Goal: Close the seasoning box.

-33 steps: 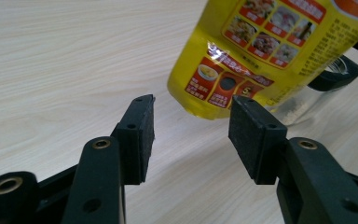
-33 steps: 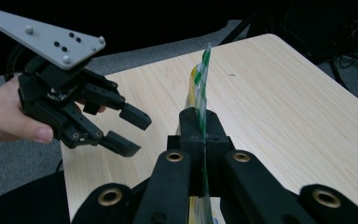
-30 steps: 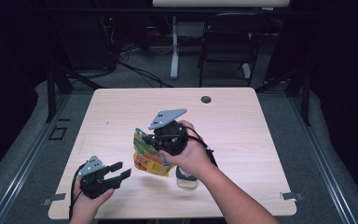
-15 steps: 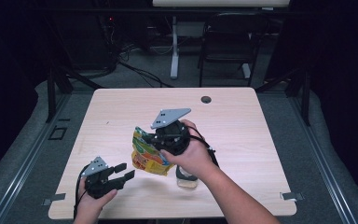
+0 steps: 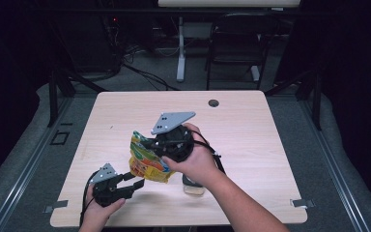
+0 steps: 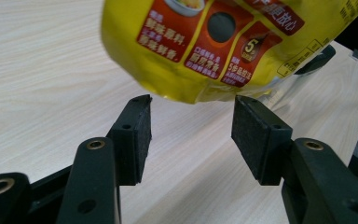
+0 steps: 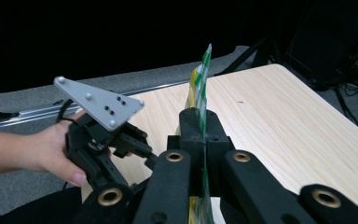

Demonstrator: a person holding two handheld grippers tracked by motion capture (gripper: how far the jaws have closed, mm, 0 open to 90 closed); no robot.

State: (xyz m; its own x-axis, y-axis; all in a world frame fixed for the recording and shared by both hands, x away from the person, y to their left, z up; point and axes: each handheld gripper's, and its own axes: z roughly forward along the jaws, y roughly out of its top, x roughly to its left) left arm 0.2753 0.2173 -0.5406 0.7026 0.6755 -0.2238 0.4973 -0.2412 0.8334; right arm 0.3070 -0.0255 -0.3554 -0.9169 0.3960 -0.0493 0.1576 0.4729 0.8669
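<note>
Yellow pouch [image 5: 147,162], held off the table [image 5: 270,145] near frame centre by the closed right tongs [image 5: 150,145] on its upper edge, long axis slanting down-left toward the open, empty left tongs [image 5: 136,181] just below its bottom edge.

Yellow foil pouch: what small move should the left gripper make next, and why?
Probably ease the left gripper up and close on the yellow foil pouch: its open jaws sit just below the lower edge, while the right gripper pinches the pouch.
</note>
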